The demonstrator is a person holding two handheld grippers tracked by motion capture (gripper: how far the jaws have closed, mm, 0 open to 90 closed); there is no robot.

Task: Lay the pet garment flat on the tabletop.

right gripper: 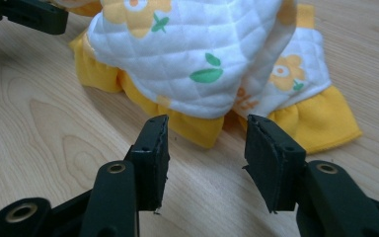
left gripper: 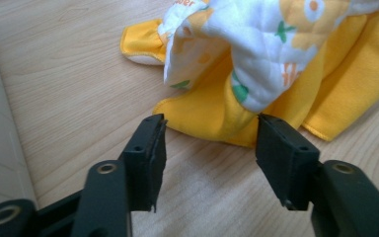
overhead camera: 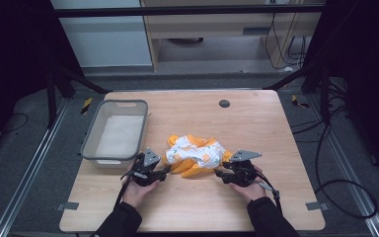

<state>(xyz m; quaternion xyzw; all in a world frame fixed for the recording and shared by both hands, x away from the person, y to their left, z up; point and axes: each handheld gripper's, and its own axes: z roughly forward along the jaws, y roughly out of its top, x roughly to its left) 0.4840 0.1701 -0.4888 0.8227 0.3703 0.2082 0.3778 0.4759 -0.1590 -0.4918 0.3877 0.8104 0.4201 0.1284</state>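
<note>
A crumpled garment [overhead camera: 197, 154], white quilted cloth with orange flowers and yellow trim, lies in a heap at the middle of the wooden table [overhead camera: 256, 118]. My left gripper [overhead camera: 166, 170] sits at its left edge, open, its jaws just short of a yellow fold [left gripper: 212, 123]. On the opposite side my right gripper [overhead camera: 218, 173] is open too, with the yellow hem [right gripper: 197, 129] right in front of its jaws. Neither gripper holds anything. The left gripper's jaw [right gripper: 29, 15] shows at the top left of the right gripper view.
A grey plastic bin [overhead camera: 95, 129] stands on the table's left side, close to my left hand; its wall [left gripper: 0, 148] shows in the left gripper view. A small black disc [overhead camera: 224, 103] lies near the far edge. Cables run over the floor to the right.
</note>
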